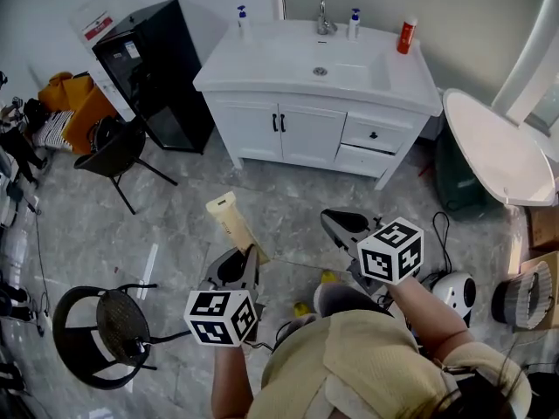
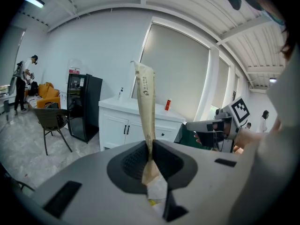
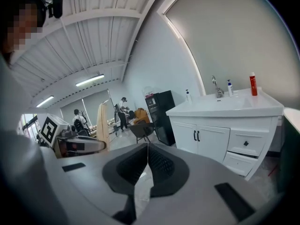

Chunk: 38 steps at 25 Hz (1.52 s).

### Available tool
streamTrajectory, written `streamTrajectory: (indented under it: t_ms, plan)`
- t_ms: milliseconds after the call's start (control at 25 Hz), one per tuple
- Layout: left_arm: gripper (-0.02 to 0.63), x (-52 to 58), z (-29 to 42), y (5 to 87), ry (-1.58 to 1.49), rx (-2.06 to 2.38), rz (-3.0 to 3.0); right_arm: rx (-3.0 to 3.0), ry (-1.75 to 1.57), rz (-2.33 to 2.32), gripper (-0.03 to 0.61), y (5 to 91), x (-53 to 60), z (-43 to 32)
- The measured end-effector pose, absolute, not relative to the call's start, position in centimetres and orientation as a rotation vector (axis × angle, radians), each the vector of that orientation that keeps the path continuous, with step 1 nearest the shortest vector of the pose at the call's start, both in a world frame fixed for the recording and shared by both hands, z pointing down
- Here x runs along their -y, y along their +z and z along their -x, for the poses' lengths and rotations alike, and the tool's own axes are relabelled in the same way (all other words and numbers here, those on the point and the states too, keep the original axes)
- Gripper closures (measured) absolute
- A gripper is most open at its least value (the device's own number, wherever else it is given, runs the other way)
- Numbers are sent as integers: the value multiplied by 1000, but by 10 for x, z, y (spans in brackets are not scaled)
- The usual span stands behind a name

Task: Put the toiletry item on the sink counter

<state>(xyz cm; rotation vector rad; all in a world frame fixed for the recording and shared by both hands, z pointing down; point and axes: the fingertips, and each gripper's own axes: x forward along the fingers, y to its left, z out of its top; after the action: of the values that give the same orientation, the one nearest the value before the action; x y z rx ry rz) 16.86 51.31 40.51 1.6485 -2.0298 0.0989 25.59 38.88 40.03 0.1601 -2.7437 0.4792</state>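
In front of a white sink counter, seen from above, a person holds two grippers. The left gripper points a beige tube toward the counter, well short of it. Only the left gripper view shows the grip: the jaws pinch the tube's flat crimped end and the tube stands upright. The right gripper view shows the right gripper with jaws pressed together on nothing. On the counter stand two white pump bottles and one red bottle, around a faucet. The head view alone shows two black chairs.
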Motion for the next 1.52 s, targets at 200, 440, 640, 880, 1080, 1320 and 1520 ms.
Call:
streamTrajectory:
  t_ms: [200,440,640,880,1080,1320,1520]
  plan:
    - [545,-502,-160,413,95,2025,-1626,2739,483,-146,552,402,-372,-238]
    - [545,-471,-132,410,111,2042,-1611,2729,491,-103,552,405,-344,-204]
    - [545,-433,-112,408,113,2048,-1617,2724,498,-88,552,406,-312,-185]
    - [545,-387,-92,404,127,2059,-1620,2726,525,-91,552,408,-268,-170]
    - [545,-343,-91,405,149,2051,-1623,2728,575,-81,552,409,-231,-167]
    - [545,-310,-91,406,199,2063,-1618,2738,580,-82,552,416,-198,-165]
    - [545,-297,-88,410,211,2055,-1607,2743,630,-81,552,417,-187,-163]
